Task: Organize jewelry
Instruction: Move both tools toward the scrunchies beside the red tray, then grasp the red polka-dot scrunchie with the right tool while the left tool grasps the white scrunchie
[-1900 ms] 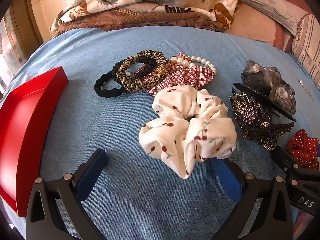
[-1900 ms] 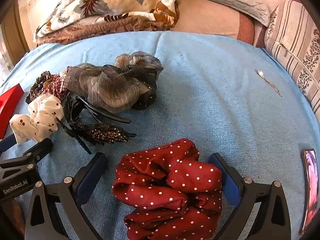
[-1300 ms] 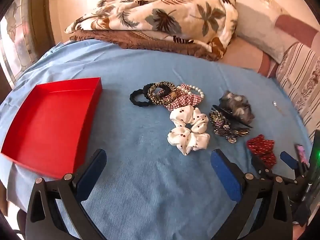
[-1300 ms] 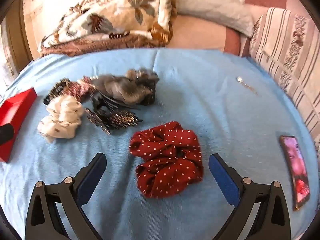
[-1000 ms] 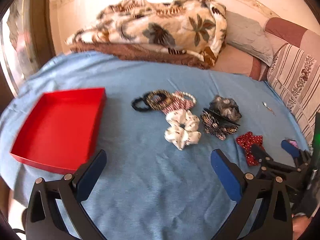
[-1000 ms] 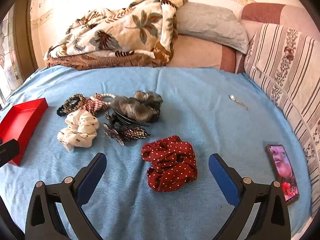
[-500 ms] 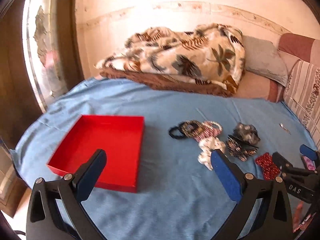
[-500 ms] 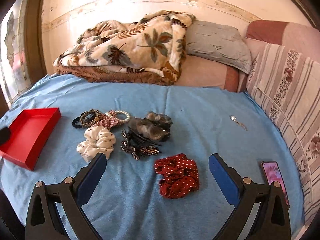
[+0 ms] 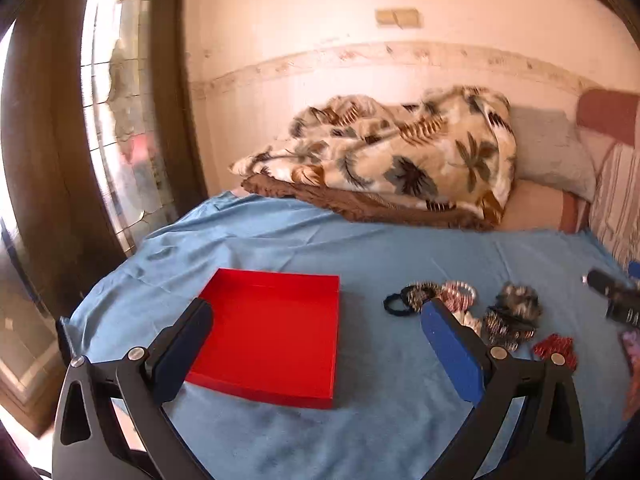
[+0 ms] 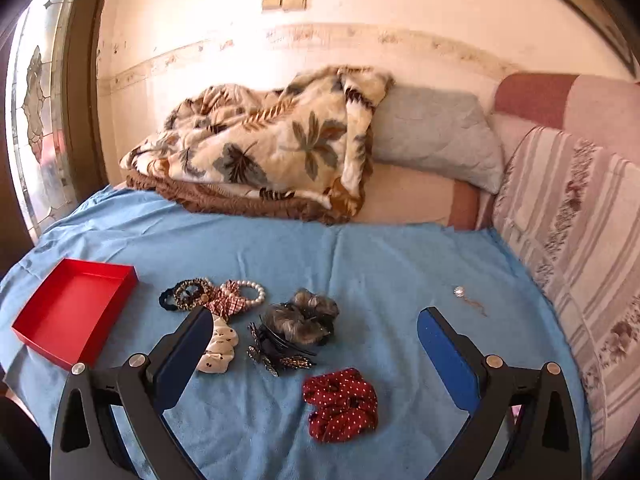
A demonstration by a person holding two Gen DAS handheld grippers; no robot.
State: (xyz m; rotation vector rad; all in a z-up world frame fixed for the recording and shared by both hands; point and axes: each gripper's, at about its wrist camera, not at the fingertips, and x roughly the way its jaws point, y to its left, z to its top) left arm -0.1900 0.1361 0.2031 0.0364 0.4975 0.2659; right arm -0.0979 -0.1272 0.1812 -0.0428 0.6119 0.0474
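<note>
A blue-sheeted bed [image 10: 360,256] meets a cream wall [image 10: 360,56], leaf-print blanket [image 10: 272,152] heaped there, sunlit window [image 9: 116,128] at left.

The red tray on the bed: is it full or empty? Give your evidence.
Empty. The red tray shows only its bare floor in both views; the scrunchies and clips lie on the blue sheet beside it.

A bed spread with a light blue sheet [image 10: 380,264] carries everything. Left of the right gripper lies a shallow square red box [image 10: 72,316]; ahead sit a dark hair-tie cluster [image 10: 186,294], a pearl bracelet [image 10: 252,290], a white cherry-print scrunchie [image 10: 218,350], a grey ruffled hair claw [image 10: 304,318], a rhinestone clip [image 10: 276,358] and a red polka-dot scrunchie [image 10: 342,404]. A leaf-print blanket [image 10: 272,148] is heaped at the far edge.
</note>
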